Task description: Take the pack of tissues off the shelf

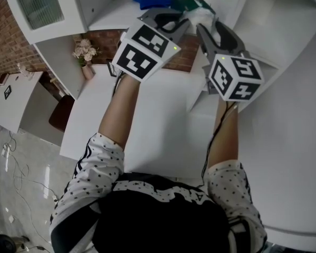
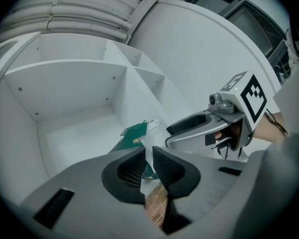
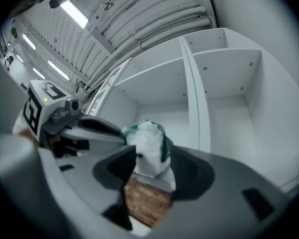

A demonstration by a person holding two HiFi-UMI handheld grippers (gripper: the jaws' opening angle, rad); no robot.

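The green and white pack of tissues hangs in the air in front of the white shelf, between my two grippers. My left gripper is shut on a thin white flap of the pack. In the head view it reaches in from the left. My right gripper stands open at its widest, and the bulky end of the pack fills the gap between its jaws. In the head view it comes in from the right. Brick wall shows below the pack.
A blue thing lies on the shelf behind the pack. A thin upright divider splits the shelf into bays. Below stand a white table and a vase of flowers. A glass-fronted cabinet door hangs at the left.
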